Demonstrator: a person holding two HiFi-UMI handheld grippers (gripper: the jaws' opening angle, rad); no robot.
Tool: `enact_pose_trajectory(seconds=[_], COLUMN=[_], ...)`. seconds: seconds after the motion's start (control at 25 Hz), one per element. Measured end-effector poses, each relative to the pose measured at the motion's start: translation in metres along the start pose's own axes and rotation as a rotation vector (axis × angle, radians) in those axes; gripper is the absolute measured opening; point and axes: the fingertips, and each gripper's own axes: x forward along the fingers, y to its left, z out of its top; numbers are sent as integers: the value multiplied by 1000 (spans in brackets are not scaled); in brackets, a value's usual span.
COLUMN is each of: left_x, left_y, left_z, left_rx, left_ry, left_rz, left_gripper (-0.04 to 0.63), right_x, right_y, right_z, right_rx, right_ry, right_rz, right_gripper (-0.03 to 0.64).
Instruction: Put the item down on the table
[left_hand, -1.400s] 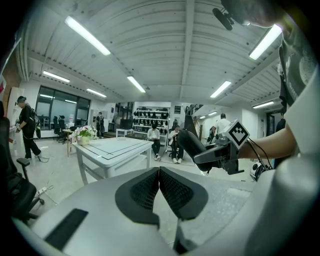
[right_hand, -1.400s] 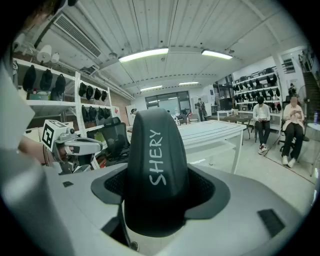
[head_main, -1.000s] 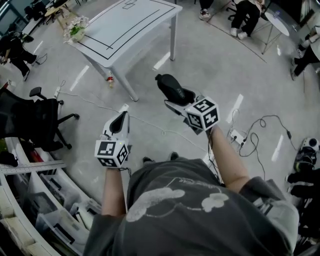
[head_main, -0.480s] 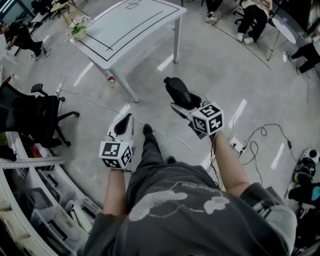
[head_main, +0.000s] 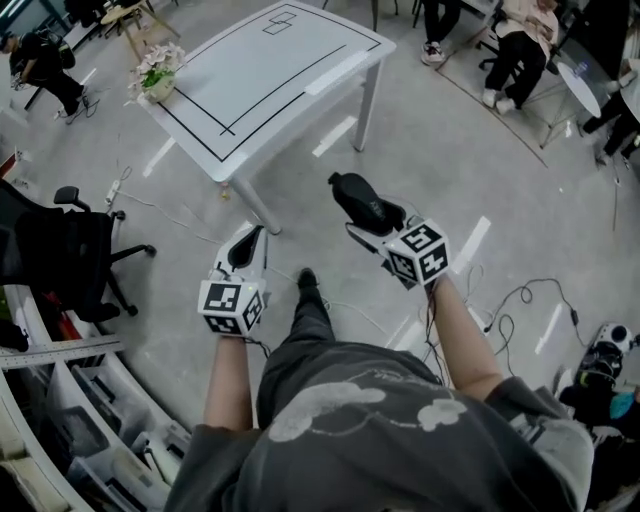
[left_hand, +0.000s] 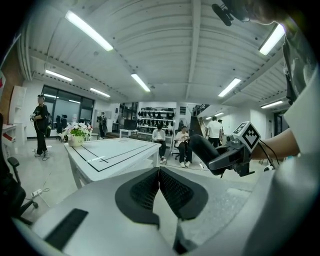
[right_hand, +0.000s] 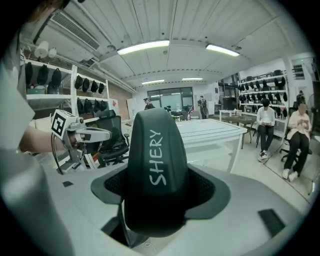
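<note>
My right gripper (head_main: 366, 212) is shut on a black oblong case (head_main: 356, 194) that points up and forward. In the right gripper view the case (right_hand: 155, 170) fills the middle, with white lettering along it, clamped between both pads. My left gripper (head_main: 244, 244) is shut and holds nothing; its pads (left_hand: 150, 187) meet in the left gripper view. Both grippers hang in the air over the floor, short of the white table (head_main: 270, 70) with black lines. The left gripper view also shows the table (left_hand: 112, 152) ahead and the case (left_hand: 202, 149) to the right.
A pot of flowers (head_main: 156, 72) stands on the table's left corner. A black office chair (head_main: 70, 245) is at the left, shelves with bins (head_main: 60, 400) at the lower left. Seated people (head_main: 515, 40) are at the far right. Cables (head_main: 530, 300) lie on the floor.
The person has stepped toward the table, which now shows nearer and fuller. Both grippers keep their pose, and the case stays in the right gripper.
</note>
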Motion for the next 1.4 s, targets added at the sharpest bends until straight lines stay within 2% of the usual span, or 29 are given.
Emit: enact_pose_trajectory(seconds=[0.16, 0.36, 0.76, 1.08, 1.4], left_x=[44, 88, 141, 152, 149], left_y=[46, 101, 204, 244, 274], left_z=[22, 39, 53, 58, 62], left_rx=[-32, -36, -85, -111, -136], left_ry=[-9, 10, 19, -1, -25], left_rz=[11, 17, 46, 75, 170], left_gripper=[3, 3, 3, 3, 3], right_x=[47, 107, 221, 262, 309], right_y=[-33, -70, -104, -115, -122], right_z=[34, 73, 137, 157, 179], right_rx=[4, 14, 4, -13, -91], right_ry=[17, 26, 42, 74, 95], right_rz=[1, -2, 22, 38, 111], right_gripper=[328, 328, 328, 328, 328])
